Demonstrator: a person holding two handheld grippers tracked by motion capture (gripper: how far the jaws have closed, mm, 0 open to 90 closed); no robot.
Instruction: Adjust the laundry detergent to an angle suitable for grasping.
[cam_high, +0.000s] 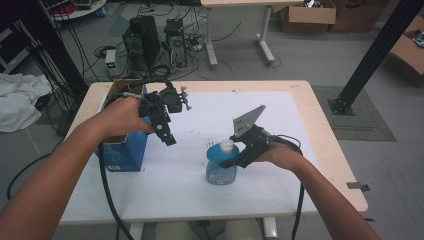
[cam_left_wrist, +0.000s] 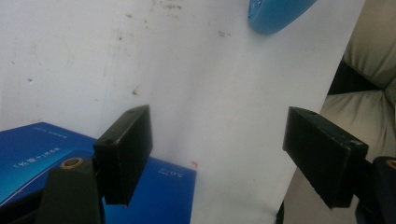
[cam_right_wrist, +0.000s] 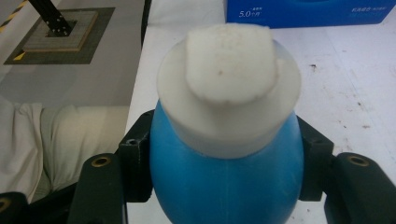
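Looking down from above, the blue bottle (cam_high: 221, 165) with its white cap (cam_high: 227, 145) stands upright near the middle of the white table (cam_high: 280, 115). The right gripper (cam_high: 231, 159) comes in from the bottle's right side, its jaws set around the upper body just under the cap. The left gripper (cam_high: 169, 139) hangs in the air above the table, beside a blue box (cam_high: 126, 152) at the left edge, well apart from the bottle.

From the left gripper view, the jaws stand spread wide with nothing between them; bare table sheet (cam_left_wrist: 210, 93) lies below, the blue box (cam_left_wrist: 42, 154) at the lower left and a curve of the blue bottle (cam_left_wrist: 275, 14) at the top.

From the right gripper view, the blue bottle (cam_right_wrist: 224, 182) sits between the two jaws, a pad against each flank, the white cap (cam_right_wrist: 229, 88) rising close to the camera. Whether the pads press hard I cannot tell, but they meet the bottle's sides. The blue box (cam_right_wrist: 308, 11) lies beyond.
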